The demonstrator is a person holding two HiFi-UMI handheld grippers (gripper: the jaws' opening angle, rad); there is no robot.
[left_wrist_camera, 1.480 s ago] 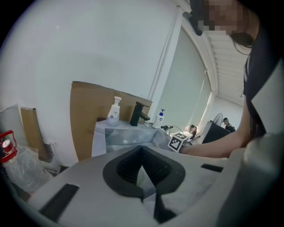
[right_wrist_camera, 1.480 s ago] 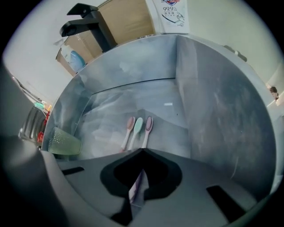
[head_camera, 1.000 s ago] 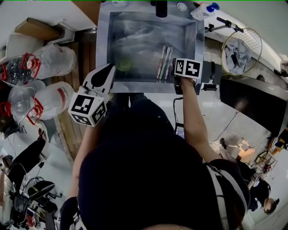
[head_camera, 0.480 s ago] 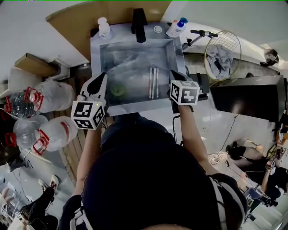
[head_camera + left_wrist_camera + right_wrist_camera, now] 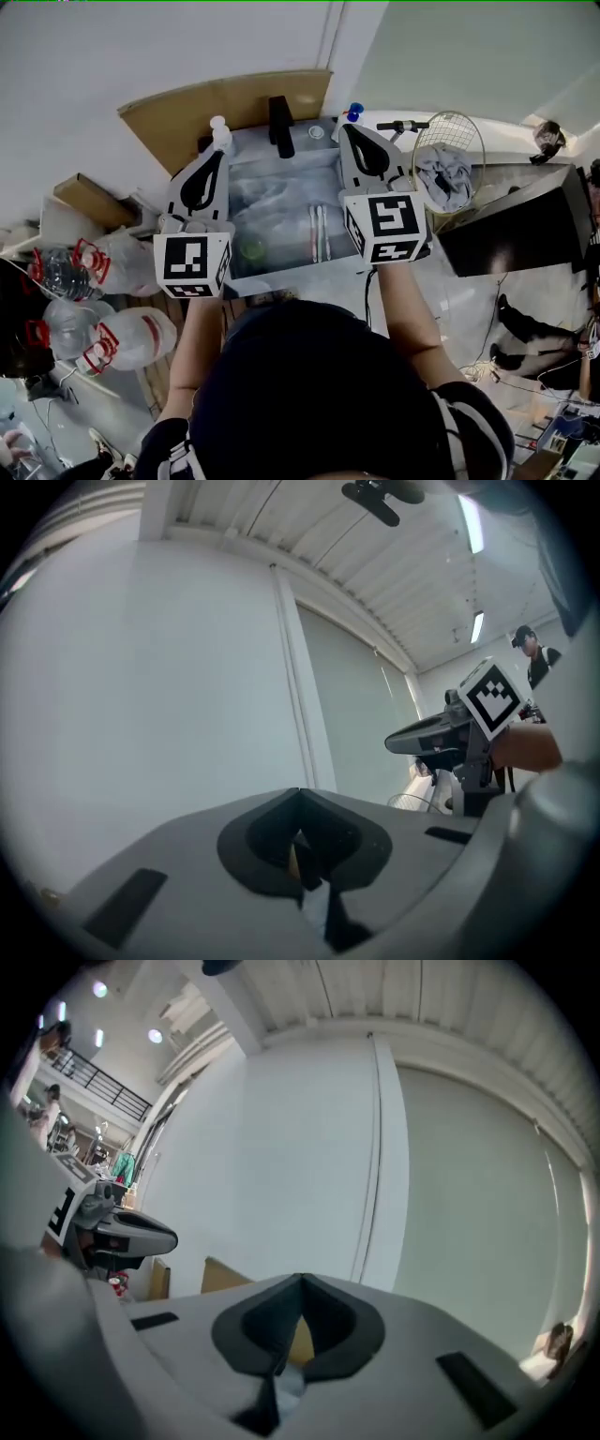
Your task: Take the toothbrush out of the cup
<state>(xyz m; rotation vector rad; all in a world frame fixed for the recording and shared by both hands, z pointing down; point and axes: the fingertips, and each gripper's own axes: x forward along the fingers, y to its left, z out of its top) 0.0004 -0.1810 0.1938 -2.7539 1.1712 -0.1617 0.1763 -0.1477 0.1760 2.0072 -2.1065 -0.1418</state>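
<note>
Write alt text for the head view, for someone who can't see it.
Seen from above, a person holds the left gripper and right gripper side by side over a sink, both shut and empty. Toothbrushes lie in the basin beside a small green round object; a wire basket holding cloth stands at the right.

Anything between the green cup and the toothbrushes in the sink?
No. Bare sink bottom separates the green cup and toothbrushes, seen in head view.
</note>
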